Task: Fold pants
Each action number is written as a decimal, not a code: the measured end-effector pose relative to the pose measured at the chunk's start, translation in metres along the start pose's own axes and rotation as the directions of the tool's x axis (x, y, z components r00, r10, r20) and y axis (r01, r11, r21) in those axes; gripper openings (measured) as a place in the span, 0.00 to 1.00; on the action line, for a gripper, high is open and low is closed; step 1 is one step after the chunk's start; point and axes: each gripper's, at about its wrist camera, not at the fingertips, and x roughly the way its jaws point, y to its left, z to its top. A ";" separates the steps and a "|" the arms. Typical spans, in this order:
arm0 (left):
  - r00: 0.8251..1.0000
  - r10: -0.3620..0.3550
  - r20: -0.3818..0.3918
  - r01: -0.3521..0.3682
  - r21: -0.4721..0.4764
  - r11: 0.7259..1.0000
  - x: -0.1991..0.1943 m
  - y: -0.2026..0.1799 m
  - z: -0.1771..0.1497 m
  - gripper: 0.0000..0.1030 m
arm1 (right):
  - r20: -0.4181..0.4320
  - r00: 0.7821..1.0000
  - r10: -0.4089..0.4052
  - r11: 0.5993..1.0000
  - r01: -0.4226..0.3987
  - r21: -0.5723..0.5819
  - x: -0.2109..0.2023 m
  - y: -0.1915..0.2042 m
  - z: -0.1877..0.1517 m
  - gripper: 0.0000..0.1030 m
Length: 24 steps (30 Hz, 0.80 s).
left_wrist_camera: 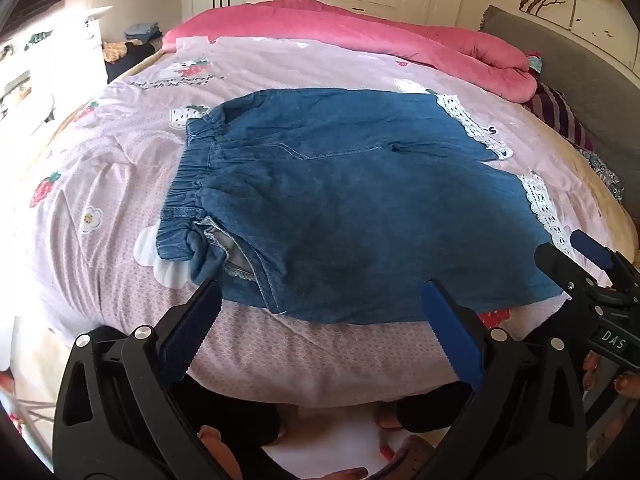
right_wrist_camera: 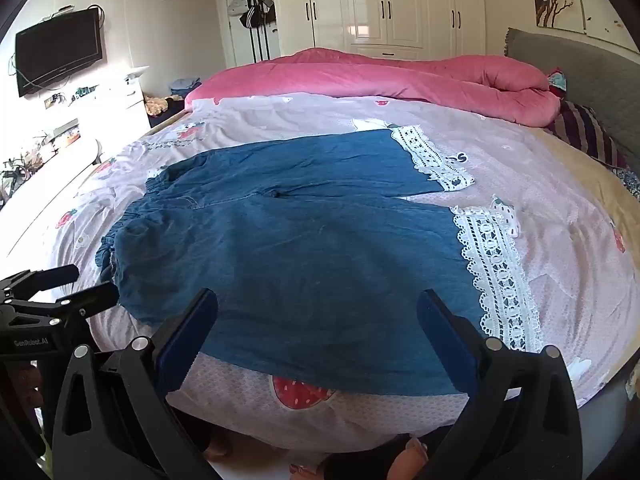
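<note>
Blue denim pants with elastic waistband and white lace hems (left_wrist_camera: 340, 200) spread flat on the pink strawberry-print bedsheet (left_wrist_camera: 120, 184), waistband toward the left, both legs running to the right, near leg parallel to the bed's front edge; layout presumably chosen so one leg can be carried over the other along the crotch line. Rolled pink quilt (left_wrist_camera: 360, 36) pushed to the far side, well apart from the pants, likely to keep the working area free. Left gripper (left_wrist_camera: 320, 304) poised over the near edge of the denim beside the waistband and pocket opening, blue pads spread fully apart, nothing between them, no contact visible. Right gripper (right_wrist_camera: 318, 312) likewise gaping wide over the near leg, just short of the lace hem (right_wrist_camera: 496, 276), pads clear of cloth. Both tilted downward toward the fabric edge; spacing along the near seam suggests a paired pinch at waist end and hem end, keeping the leg taut during the lift. Judged stage: folding not yet begun, garment unfolded. Possible trouble: sheet pinched together with denim, since the near edge lies flush on it; loose lace may slip from a shallow grip. Person's feet partly visible below the bed edge.
</note>
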 end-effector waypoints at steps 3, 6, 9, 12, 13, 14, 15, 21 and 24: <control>1.000 0.016 0.014 -0.016 0.014 1.000 -0.003 -0.002 -0.001 0.91 | 0.004 1.000 0.001 1.000 -0.001 -0.001 0.001 0.000 -0.001 0.96; 1.000 -0.011 -0.014 0.011 0.011 1.000 0.001 -0.003 0.000 0.91 | 0.006 1.000 0.004 1.000 -0.004 0.002 0.002 0.000 -0.002 0.96; 1.000 -0.009 -0.007 0.009 0.009 1.000 -0.003 -0.003 -0.001 0.91 | 0.005 1.000 0.004 1.000 -0.004 0.003 -0.003 0.000 0.001 0.96; 1.000 -0.008 -0.009 0.008 0.007 1.000 0.001 -0.001 -0.001 0.91 | 0.005 1.000 0.006 1.000 -0.006 0.004 0.000 0.001 0.000 0.96; 1.000 -0.009 -0.009 0.009 0.008 1.000 0.001 0.000 -0.001 0.91 | 0.004 1.000 0.005 1.000 -0.005 0.004 -0.001 0.001 0.000 0.96; 1.000 -0.009 -0.010 0.009 0.007 1.000 0.001 0.000 0.000 0.91 | 0.004 1.000 0.004 1.000 -0.004 0.004 -0.001 0.001 0.001 0.96; 1.000 -0.010 -0.010 0.010 0.008 1.000 0.002 0.001 0.000 0.91 | 0.004 1.000 0.006 1.000 -0.006 0.002 -0.002 0.000 0.000 0.96; 1.000 0.001 -0.008 0.000 0.016 1.000 0.001 -0.004 0.001 0.91 | 0.005 1.000 0.001 1.000 -0.001 0.000 -0.002 -0.002 0.000 0.96; 1.000 0.000 -0.005 0.001 0.017 1.000 0.001 -0.005 0.001 0.91 | 0.005 1.000 0.000 1.000 0.000 0.000 -0.002 -0.002 0.001 0.96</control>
